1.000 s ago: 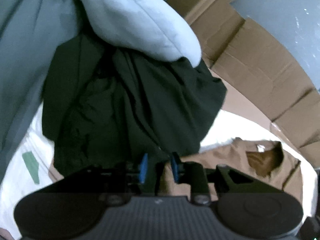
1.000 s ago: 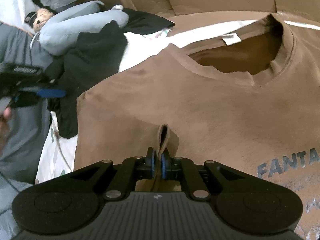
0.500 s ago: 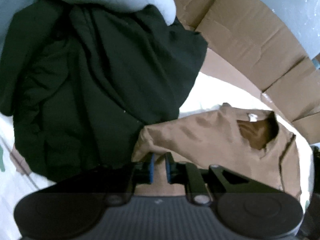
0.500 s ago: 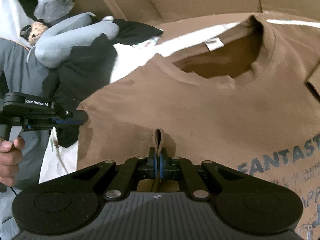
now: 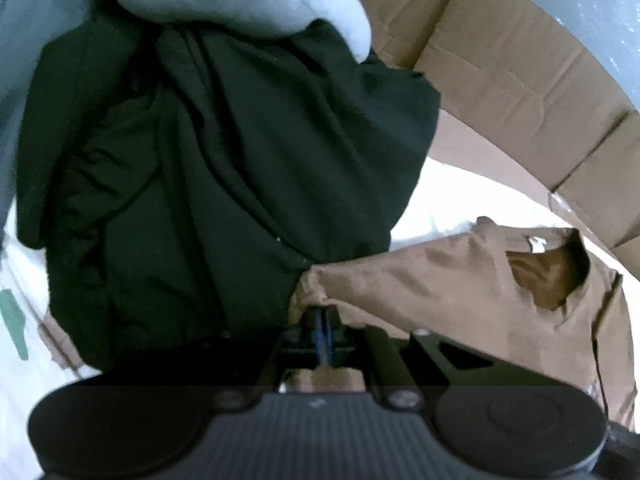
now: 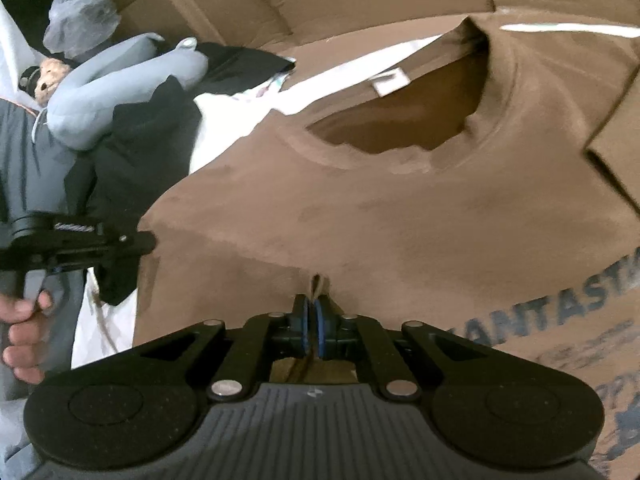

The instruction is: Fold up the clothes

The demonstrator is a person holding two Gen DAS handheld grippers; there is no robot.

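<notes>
Brown T-shirt [image 6: 400, 208] lies spread ahead of both claws, collar at the far end, the right claw [image 6: 311, 320] clamped on a mid-body pinch and the left claw [image 5: 323, 334] closing on its sleeve-side edge.

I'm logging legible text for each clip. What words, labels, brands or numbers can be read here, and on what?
"ANTAST", cut off by the picture's edge: large dark print on the brown T-shirt.
Smaller lines of print below it on the shirt: too blurred to read.
White neck tag inside the collar: nothing legible.
White lettering on the left gripper: too blurred to read.
Cardboard: no readable text.
</notes>
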